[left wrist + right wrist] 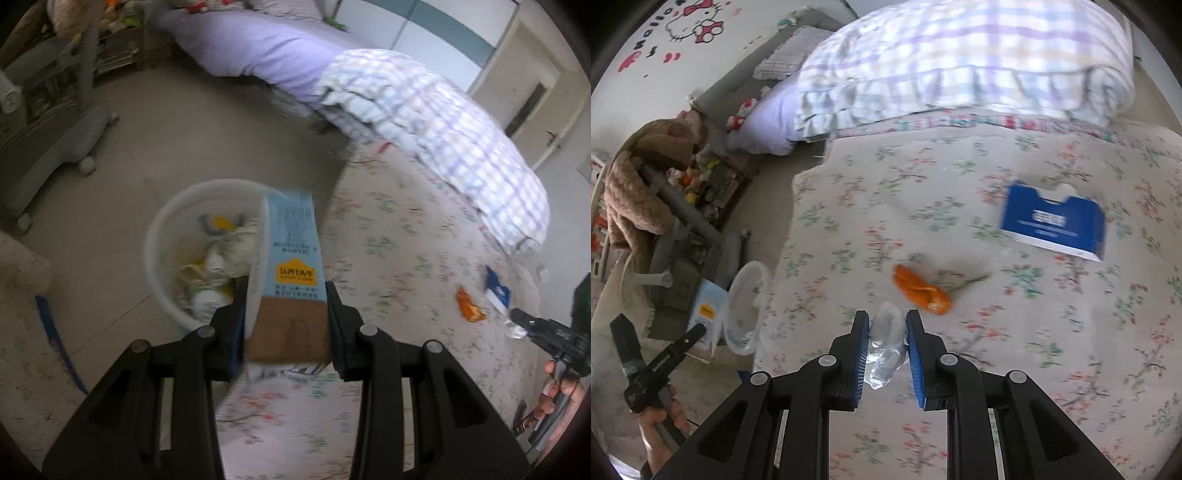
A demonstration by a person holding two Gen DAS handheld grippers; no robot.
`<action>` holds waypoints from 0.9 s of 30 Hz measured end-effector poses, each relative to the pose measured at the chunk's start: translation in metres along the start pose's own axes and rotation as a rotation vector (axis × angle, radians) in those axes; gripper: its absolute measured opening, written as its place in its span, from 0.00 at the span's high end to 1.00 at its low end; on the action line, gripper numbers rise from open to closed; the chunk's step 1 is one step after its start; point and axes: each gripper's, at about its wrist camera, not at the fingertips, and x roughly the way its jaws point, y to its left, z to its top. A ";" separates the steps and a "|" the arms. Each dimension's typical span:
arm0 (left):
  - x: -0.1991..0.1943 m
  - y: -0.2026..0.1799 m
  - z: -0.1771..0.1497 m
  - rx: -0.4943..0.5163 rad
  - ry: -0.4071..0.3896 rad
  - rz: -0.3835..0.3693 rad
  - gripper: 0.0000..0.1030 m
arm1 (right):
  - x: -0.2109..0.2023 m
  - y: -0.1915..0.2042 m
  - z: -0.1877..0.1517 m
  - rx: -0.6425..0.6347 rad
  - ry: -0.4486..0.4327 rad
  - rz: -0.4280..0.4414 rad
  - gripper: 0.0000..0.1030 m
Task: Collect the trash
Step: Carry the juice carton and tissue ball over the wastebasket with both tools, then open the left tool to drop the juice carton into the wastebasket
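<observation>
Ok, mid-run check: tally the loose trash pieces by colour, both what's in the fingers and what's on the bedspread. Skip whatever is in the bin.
Light blue and brown: 1, the carton held by the left gripper
Clear: 1, the plastic wrapper held by the right gripper
Orange: 1, the orange wrapper on the bedspread
Dark blue: 1, the blue box on the bedspread
Total: 4

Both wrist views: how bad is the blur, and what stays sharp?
Left wrist view: plaid quilt and floor smeared; left gripper and its blue carton sharper. Right wrist view: blue box and orange wrapper streaked; right gripper, holding clear plastic, crisp.
</observation>
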 end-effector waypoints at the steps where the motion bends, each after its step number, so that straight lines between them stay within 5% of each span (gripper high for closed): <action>1: 0.003 0.008 0.001 -0.014 0.007 0.014 0.62 | 0.001 0.006 0.001 -0.012 -0.001 0.004 0.80; 7: 0.019 0.044 0.009 -0.058 0.014 0.055 0.62 | 0.003 0.051 0.011 -0.092 -0.042 0.018 0.80; 12: 0.017 0.060 0.017 -0.049 -0.079 -0.012 0.62 | 0.025 0.082 0.014 -0.122 -0.031 0.030 0.80; 14: 0.019 0.062 0.020 -0.063 -0.089 -0.045 0.56 | 0.042 0.097 0.014 -0.132 -0.008 0.028 0.80; 15: 0.022 0.063 0.021 -0.082 -0.081 -0.053 0.38 | 0.050 0.106 0.013 -0.138 0.002 0.033 0.79; 16: 0.023 0.065 0.021 -0.105 -0.080 -0.038 0.18 | 0.056 0.112 0.012 -0.144 0.009 0.036 0.80; 17: 0.023 0.066 0.022 -0.116 -0.086 -0.019 0.14 | 0.063 0.120 0.010 -0.152 0.016 0.039 0.80; 24: 0.018 0.070 0.023 -0.099 -0.035 0.224 0.05 | 0.100 0.172 -0.001 -0.227 0.064 0.057 0.79; 27: 0.008 0.078 0.019 -0.105 -0.022 0.260 0.02 | 0.117 0.194 -0.005 -0.270 0.080 0.065 0.79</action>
